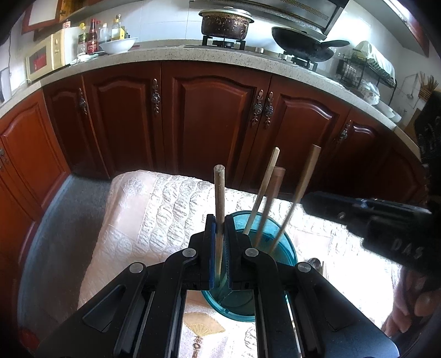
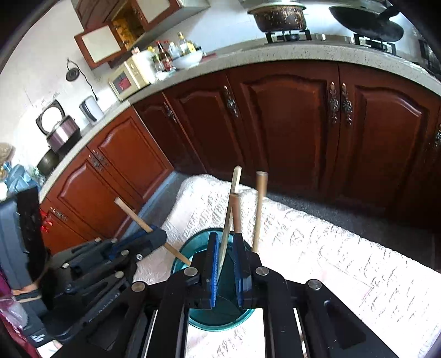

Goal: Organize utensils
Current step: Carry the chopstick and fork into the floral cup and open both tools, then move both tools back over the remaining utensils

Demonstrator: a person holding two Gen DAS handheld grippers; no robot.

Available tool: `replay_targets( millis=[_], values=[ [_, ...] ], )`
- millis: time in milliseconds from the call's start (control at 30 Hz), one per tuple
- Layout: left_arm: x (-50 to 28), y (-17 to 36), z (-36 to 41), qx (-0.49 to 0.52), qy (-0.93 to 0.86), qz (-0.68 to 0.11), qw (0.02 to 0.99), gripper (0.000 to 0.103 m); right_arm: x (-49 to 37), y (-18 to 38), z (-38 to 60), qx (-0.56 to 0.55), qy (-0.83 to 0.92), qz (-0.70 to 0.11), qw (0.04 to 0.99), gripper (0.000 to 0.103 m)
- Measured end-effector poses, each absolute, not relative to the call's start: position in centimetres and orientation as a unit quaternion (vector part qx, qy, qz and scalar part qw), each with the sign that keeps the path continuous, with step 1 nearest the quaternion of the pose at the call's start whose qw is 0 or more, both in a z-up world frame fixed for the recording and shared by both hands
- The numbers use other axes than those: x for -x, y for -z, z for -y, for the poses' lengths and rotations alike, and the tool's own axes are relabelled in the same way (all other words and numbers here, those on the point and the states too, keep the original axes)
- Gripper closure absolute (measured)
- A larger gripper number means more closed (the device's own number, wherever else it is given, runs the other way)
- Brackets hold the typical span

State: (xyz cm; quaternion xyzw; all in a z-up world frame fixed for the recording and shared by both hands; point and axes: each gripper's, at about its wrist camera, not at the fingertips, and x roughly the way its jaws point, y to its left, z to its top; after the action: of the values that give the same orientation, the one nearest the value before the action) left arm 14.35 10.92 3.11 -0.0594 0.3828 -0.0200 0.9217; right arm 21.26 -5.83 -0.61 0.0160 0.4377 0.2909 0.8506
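Teal cup (image 1: pixel 278 245): translucent plastic, it stands upright on the white quilted cloth (image 1: pixel 154 209) right under both of your grippers.
Left gripper (image 1: pixel 219 239): your blue pads are clamped on a round wooden stick (image 1: pixel 219 198), which stands nearly upright between them with its lower end reaching down into the cup.
Right gripper (image 2: pixel 226 256): your pads are closed on a flat pale chopstick (image 2: pixel 231 209); it rises steeply from between them and leans slightly right, its lower end over the cup's mouth.
Loose sticks: in the right wrist view two more, a short brown one (image 2: pixel 235 212) and a taller one (image 2: pixel 259 209), stand in the cup behind your right gripper, leaning on the far rim.
Grippers together: they sit close, side by side, the left one's stick slanting toward the cup's left rim in the right wrist view.
Your hand (image 1: pixel 408 305): part of it shows at the lower right of the left wrist view, holding the right gripper's body.
Backdrop: dark red cabinet doors (image 1: pixel 215 115) under a speckled counter (image 1: pixel 220 53), with a pot (image 1: pixel 224 23) and wok (image 1: pixel 303 45) on the stove.
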Motion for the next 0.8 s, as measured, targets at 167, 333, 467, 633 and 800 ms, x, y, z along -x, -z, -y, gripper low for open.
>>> replay_targets(
  millis=[167,333,467,633,800],
  values=[
    [-14.0,-3.2,-11.0,0.064,0.021,-0.381,0.922,0.080,-20.7,-0.1,6.5,-0.024,-0.288,-0.434,0.853,0.094],
    [-13.4,-3.3,-10.9,0.067,0.019,-0.380,0.922,0.065,-19.7,0.2,7.3,-0.025,-0.281,-0.437,0.854,0.089],
    [-12.3,-3.9,-10.6,0.063,0.013,-0.373,0.926,0.056,-18.6,0.5,8.4,-0.026,-0.272,-0.435,0.858,0.072],
    [-10.5,-4.7,-9.6,0.053,0.006,-0.357,0.933,0.048,-16.6,0.4,10.0,-0.032,-0.256,-0.424,0.868,0.071],
    [-8.8,-4.8,-7.6,0.032,0.012,-0.349,0.937,0.048,-14.3,0.2,11.6,-0.022,-0.229,-0.407,0.884,0.061]
  ],
)
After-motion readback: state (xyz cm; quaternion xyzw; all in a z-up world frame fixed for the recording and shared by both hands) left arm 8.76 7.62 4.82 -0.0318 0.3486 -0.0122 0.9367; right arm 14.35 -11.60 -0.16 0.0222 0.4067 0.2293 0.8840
